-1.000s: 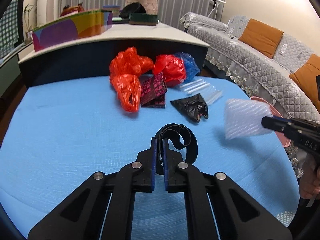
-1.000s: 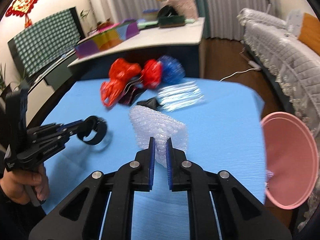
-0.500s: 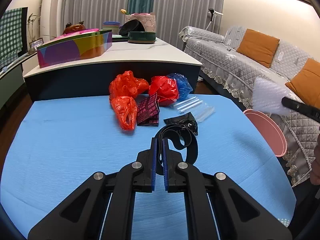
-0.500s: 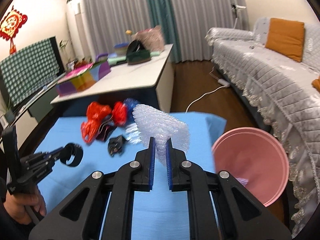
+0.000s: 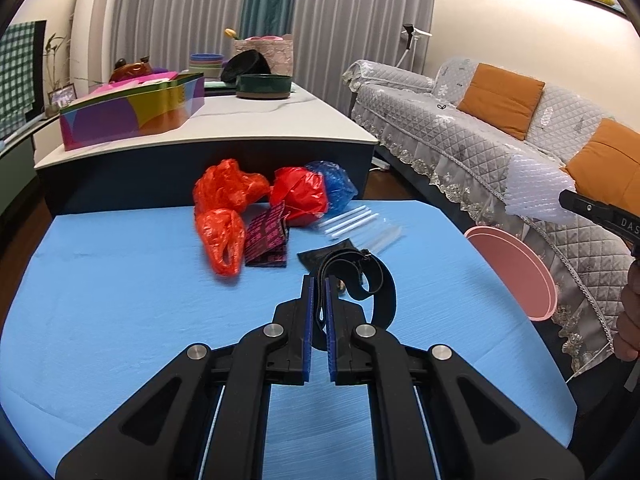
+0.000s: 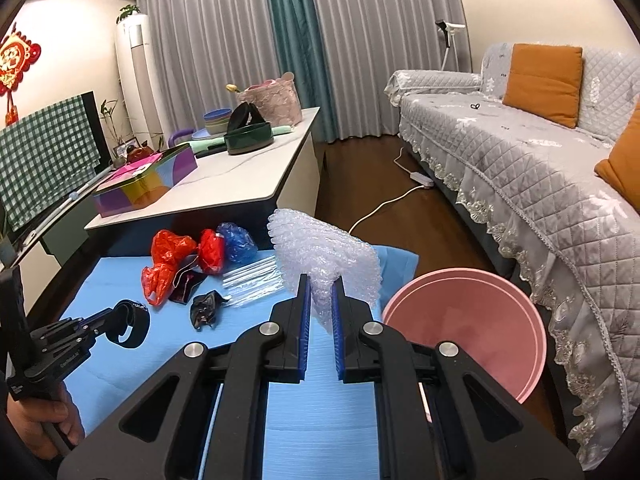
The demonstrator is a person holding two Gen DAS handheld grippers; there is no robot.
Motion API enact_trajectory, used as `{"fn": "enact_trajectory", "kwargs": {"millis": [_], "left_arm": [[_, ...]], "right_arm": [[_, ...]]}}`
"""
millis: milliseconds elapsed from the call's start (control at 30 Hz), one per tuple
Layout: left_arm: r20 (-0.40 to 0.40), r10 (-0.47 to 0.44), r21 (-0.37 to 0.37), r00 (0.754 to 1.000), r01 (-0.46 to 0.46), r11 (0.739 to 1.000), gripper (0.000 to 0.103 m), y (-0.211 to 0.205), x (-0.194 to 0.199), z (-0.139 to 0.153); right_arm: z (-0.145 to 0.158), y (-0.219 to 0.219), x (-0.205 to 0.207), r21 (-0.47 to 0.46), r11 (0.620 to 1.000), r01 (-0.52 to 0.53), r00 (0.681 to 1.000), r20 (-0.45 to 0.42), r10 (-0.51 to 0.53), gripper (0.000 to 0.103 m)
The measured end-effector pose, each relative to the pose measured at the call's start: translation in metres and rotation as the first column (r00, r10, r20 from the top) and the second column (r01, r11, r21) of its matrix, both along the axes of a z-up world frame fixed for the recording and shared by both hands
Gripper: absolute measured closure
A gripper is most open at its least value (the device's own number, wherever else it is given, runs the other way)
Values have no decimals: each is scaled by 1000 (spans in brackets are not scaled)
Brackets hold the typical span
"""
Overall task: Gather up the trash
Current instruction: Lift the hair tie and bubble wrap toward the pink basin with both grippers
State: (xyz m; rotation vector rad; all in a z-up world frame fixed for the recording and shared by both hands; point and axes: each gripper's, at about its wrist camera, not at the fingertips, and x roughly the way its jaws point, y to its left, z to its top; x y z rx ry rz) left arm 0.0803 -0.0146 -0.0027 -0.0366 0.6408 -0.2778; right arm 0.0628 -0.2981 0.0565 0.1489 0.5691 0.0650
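The right tongs have swung the bubble wrap off the bench toward the pink bin, now just right of them. The left tongs pinch a black strap, farther off.

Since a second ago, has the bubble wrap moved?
Yes. In the left wrist view the bubble wrap, held in the right tool, has gone from over the blue table toward the pink bin.
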Motion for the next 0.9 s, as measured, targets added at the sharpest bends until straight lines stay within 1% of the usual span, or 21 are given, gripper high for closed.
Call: {"fn": "enact_trajectory", "kwargs": {"millis": [433, 900], "left_arm": [[16, -33, -5, 999, 33, 999, 97, -19, 2, 6], [31, -90, -8, 995, 90, 996, 97, -49, 2, 16]], "right_arm": [[3, -15, -4, -4, 999, 36, 999, 13, -36, 92], [8, -47, -12, 18, 995, 100, 995, 28, -101, 92]]}}
